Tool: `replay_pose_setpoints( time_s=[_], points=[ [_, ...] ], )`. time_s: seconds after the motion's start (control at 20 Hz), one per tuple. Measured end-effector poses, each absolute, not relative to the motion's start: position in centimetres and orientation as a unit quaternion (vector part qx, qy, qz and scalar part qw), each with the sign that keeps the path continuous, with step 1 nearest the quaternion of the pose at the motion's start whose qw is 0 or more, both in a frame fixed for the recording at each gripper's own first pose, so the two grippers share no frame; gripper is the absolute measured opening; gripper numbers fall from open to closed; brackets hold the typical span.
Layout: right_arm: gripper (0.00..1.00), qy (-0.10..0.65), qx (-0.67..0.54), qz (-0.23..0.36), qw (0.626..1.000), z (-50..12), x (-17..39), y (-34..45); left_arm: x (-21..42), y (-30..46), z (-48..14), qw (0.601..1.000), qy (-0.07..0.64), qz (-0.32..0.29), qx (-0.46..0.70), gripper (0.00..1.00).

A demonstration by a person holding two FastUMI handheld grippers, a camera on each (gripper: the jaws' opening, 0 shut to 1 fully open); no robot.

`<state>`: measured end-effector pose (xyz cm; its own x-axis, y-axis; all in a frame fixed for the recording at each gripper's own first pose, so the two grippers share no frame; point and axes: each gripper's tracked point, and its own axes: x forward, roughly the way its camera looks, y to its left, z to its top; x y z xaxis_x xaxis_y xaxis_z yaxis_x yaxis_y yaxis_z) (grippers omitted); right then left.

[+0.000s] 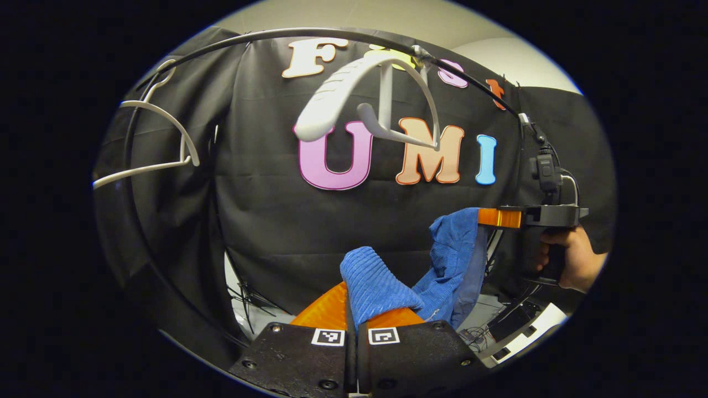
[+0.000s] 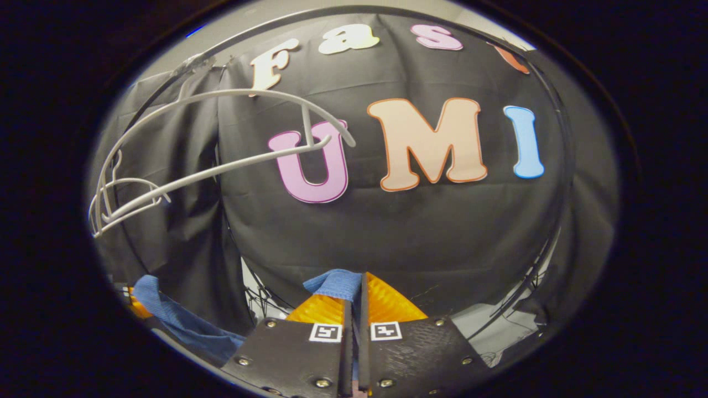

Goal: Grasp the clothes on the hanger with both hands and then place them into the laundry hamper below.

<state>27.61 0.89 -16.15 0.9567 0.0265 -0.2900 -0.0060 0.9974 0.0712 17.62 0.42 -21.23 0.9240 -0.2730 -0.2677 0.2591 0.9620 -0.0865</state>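
The left gripper (image 1: 354, 315) pinches a fold of blue cloth (image 1: 381, 284), which stretches across to the right gripper (image 1: 489, 217) held in a hand (image 1: 575, 260), below an empty white hanger (image 1: 365, 105).

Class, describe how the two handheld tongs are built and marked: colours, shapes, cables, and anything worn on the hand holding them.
The left tongs have ribbed translucent orange fingers on black textured blocks fixed with screws, each carrying a small black-and-white square marker. The right tongs are built the same. Seen from the left gripper view, the right tongs have a black pistol-style body and grip with a cable rising from it, and the hand shows no glove; a sleeve cannot be made out.
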Motion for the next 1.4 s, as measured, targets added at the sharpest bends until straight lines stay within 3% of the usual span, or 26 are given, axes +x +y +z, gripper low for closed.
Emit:
replay_pose_setpoints(
  time_s=[0.35,0.8,1.15,1.4],
  points=[
    [0.05,0.164,0.040,-0.003,0.986,-15.5,23.1,1.0,17.5,-2.9,-21.1,0.972,0.139,-0.186,-0.037,0.01],
    [0.05,0.172,0.043,0.031,0.984,-13.8,19.0,5.1,16.8,-10.1,-17.8,0.959,0.109,-0.259,-0.035,0.02],
    [0.05,0.151,0.074,0.037,0.985,-11.6,18.7,5.3,17.4,-14.1,-13.4,0.950,0.079,-0.299,-0.036,0.05],
    [0.02,0.111,0.070,0.046,0.990,-7.4,19.3,4.8,17.3,-16.2,-9.2,0.949,0.036,-0.314,-0.011,0.01]
  ],
)
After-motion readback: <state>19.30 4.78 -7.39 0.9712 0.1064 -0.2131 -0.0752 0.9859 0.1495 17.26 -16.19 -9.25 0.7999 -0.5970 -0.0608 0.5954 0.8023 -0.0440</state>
